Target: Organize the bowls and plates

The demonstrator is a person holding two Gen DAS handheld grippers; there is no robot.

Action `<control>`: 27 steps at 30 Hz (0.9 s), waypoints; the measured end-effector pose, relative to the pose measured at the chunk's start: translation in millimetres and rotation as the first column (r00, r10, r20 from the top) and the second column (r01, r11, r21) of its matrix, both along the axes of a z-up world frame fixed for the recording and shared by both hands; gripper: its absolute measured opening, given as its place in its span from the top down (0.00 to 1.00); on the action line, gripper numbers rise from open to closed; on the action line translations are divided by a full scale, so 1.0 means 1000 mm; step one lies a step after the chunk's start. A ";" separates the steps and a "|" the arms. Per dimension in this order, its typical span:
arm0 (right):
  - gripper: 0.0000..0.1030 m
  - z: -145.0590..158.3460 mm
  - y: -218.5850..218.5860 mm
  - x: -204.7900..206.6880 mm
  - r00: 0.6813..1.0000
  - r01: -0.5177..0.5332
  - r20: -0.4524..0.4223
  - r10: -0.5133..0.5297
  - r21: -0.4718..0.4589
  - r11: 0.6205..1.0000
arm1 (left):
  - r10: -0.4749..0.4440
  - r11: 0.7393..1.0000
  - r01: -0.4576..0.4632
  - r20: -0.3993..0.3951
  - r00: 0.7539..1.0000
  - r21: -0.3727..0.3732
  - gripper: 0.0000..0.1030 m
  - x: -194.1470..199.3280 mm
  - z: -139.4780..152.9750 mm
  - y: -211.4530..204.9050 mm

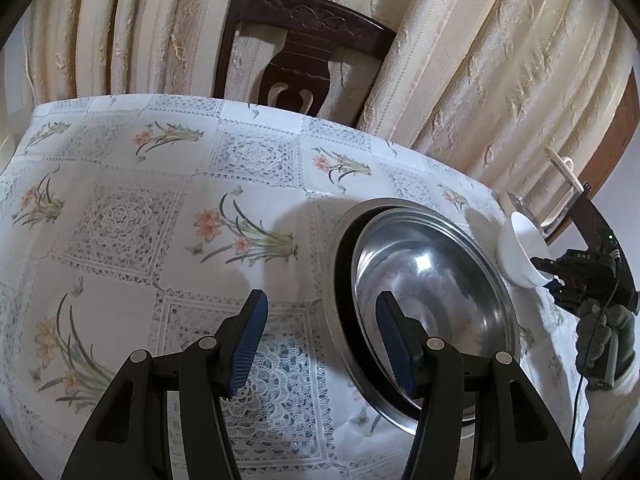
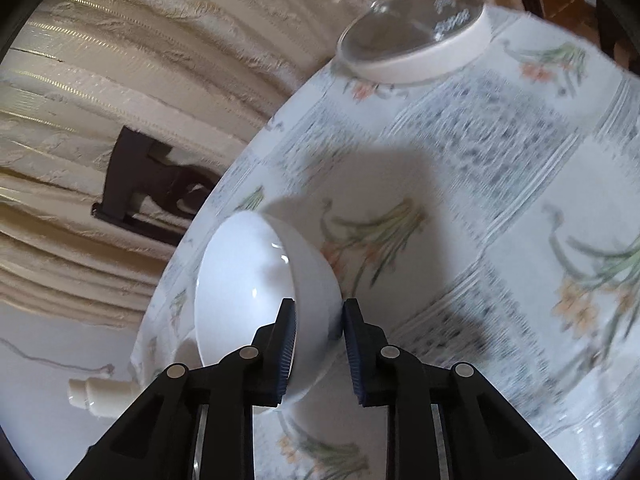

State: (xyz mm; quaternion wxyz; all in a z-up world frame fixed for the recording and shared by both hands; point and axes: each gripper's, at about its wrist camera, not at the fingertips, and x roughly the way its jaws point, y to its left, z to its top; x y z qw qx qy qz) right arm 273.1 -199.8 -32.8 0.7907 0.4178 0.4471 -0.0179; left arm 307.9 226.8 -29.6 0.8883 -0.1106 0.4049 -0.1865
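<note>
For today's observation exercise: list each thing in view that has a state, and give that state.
Left gripper: open, holding nothing.
Right gripper: shut on the white bowl's rim.
White bowl: lifted, tilted on its side.
Steel bowl: empty, sitting inside a dark-rimmed dish.
Glass jug: upright on the table.

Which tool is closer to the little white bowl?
Right. The right tool is pinching the white bowl by its rim. The left tool is open, off by the metal bowl.

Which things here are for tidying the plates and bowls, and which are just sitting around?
For the job:
white bowl, held in the right gripper
metal bowl
left gripper, open

Just around:
glass jug
chair
curtain
tablecloth
</note>
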 end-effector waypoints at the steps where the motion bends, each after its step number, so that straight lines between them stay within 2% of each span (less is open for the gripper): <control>1: 0.76 -0.001 0.002 0.000 1.000 -0.008 0.000 0.008 0.011 1.000 | -0.001 1.000 0.001 0.001 1.000 0.000 0.45 0.000 0.000 0.000; 8: 0.76 -0.001 0.021 -0.013 0.996 -0.094 0.000 0.094 0.062 0.994 | 0.005 1.000 -0.005 0.012 1.000 0.001 0.45 -0.002 0.005 0.002; 14: 0.76 0.003 0.030 -0.020 0.991 -0.131 -0.014 0.131 -0.006 0.991 | 0.030 0.999 -0.029 0.028 0.999 -0.028 0.45 -0.006 0.028 0.006; 18: 0.72 0.004 0.029 -0.025 0.989 -0.144 -0.016 0.144 -0.027 0.989 | 0.021 1.000 -0.021 0.073 0.997 0.009 0.45 -0.009 0.055 -0.006; 22: 0.71 0.004 0.032 -0.029 0.988 -0.151 -0.001 0.151 -0.069 0.986 | -0.080 0.996 0.077 0.081 0.994 0.033 0.45 -0.007 0.080 -0.038; 27: 0.69 0.006 0.036 -0.033 0.985 -0.171 0.018 0.174 -0.122 0.978 | -0.236 0.971 0.236 0.008 0.972 0.033 0.45 0.003 0.087 -0.092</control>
